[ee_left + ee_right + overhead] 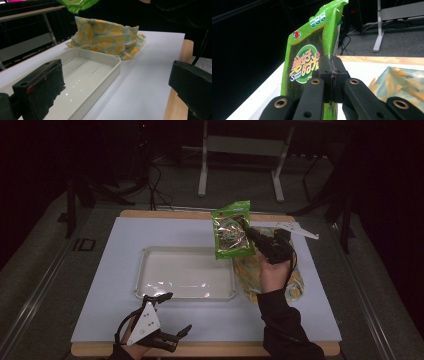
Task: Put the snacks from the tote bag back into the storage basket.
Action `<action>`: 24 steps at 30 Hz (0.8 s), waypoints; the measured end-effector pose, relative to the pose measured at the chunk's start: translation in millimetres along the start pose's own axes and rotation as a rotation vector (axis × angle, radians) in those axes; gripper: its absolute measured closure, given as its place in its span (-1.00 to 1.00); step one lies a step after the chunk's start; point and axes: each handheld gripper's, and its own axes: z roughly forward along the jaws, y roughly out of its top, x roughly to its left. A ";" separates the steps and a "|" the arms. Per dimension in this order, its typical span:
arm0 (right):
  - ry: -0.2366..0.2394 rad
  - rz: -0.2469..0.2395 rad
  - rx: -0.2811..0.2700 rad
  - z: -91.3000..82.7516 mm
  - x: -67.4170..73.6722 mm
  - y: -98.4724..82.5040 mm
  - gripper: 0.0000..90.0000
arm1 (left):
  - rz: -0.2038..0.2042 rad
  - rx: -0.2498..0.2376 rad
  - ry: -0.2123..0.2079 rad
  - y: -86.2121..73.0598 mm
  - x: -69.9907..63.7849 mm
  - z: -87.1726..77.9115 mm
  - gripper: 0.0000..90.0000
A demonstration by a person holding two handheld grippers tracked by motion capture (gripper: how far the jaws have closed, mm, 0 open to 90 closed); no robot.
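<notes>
White surface (300, 320): right tool (248, 234) clamps green snack pack (230, 231) mid-frame above the tray (145, 255); placement pending. Left tool (167, 315) wide, idle, lower left.

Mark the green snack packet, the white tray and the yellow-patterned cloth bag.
green snack packet (231, 231), high view, middle of its front.
white tray (186, 292), high view, near rim.
yellow-patterned cloth bag (105, 40), left gripper view, middle of its side.

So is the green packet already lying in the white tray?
No, the green packet hangs in the air, pinched by the right gripper, above the white tray, which has nothing in it.
</notes>
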 end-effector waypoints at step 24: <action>0.050 0.131 0.044 44.0 11.0 -68.2 0.99 | 0.010 -0.001 0.001 0.3 0.5 -0.7 -0.99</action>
